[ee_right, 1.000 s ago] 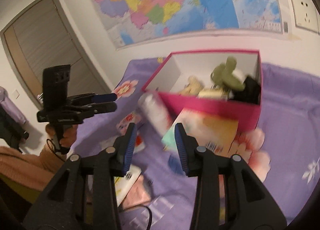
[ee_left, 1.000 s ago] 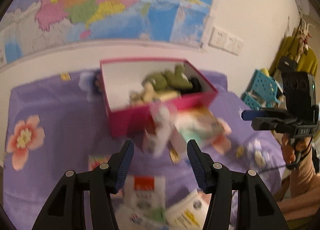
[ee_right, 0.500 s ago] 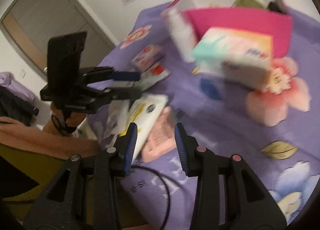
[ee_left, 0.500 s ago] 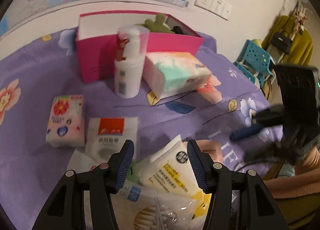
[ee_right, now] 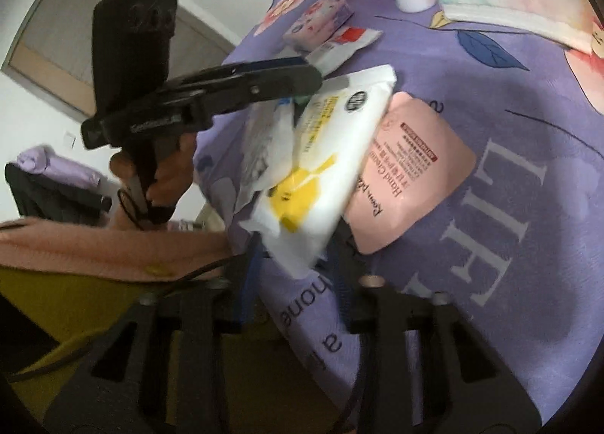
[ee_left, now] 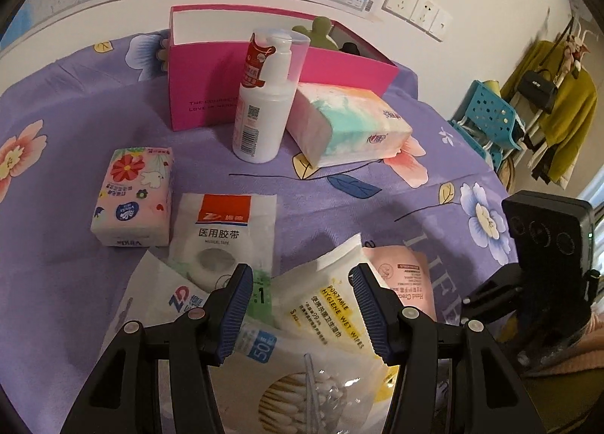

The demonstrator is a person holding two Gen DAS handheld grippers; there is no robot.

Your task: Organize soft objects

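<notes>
A pile of soft packs lies at the near edge of the purple flowered cloth (ee_left: 56, 124): a white and yellow wet wipes pack (ee_left: 332, 305), a pink hand cream sachet (ee_left: 404, 279), a medical tape packet (ee_left: 226, 222), a cotton swab bag (ee_left: 302, 396). My left gripper (ee_left: 300, 309) is open above the wipes pack. My right gripper (ee_right: 294, 283) is open at the near end of the wipes pack (ee_right: 321, 154), beside the sachet (ee_right: 407, 170). A pink box (ee_left: 211, 83) holding plush toys (ee_left: 321, 32) stands at the back.
A white pump bottle (ee_left: 264, 102) and a large tissue pack (ee_left: 347, 124) stand in front of the box. A small floral tissue pack (ee_left: 136, 196) lies left. A blue crate (ee_left: 487, 117) and hanging clothes are beyond the right edge.
Both grippers have come down and back from the pink box toward the pile at the near edge. The right gripper has tilted down steeply over the wipes pack.
</notes>
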